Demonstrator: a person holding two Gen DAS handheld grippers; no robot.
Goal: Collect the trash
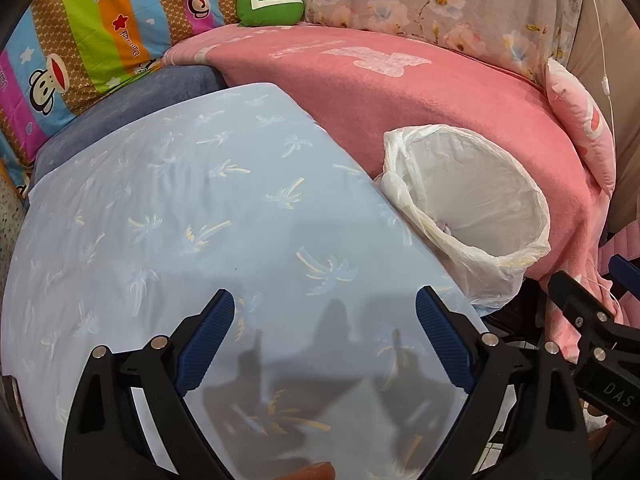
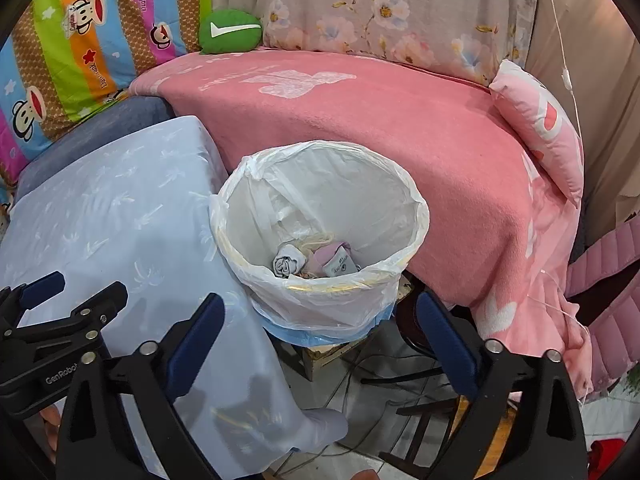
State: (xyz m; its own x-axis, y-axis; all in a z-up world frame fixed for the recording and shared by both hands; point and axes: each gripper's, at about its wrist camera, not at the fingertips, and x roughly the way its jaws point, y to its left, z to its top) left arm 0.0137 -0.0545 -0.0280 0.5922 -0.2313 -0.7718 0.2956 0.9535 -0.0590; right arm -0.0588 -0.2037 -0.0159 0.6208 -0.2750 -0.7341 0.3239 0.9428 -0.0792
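1. Left gripper (image 1: 324,344): jaws spread wide, nothing between them. It hovers above the light-blue cloth (image 1: 192,216) with the palm-tree print, without visible contact; its shadow falls on the cloth directly below.
2. Right gripper (image 2: 320,344): jaws spread wide, holding nothing. It hangs over the gap between the light-blue cloth (image 2: 120,216) and the pink blanket (image 2: 400,140), just in front of the bin.
3. Trash bin (image 2: 320,304): one unit, lined with a translucent white plastic bag (image 2: 256,184) folded over the rim. A blue lower edge shows beneath the bag. The bin sits between the light-blue cloth and the pink blanket, touching or nearly touching both.
4. Bin contents (image 2: 316,262): crumpled items lie at the bottom, including a grey-white wad and a pinkish piece with a printed label. An exact count cannot be determined.
5. In the left wrist view, the bin (image 1: 472,200) appears right of the gripper; its contents are largely hidden by the rim.
6. Count: two grippers, one bin, one liner bag.
7. Surroundings: one green cushion (image 2: 230,32), one pink pillow (image 2: 540,128).
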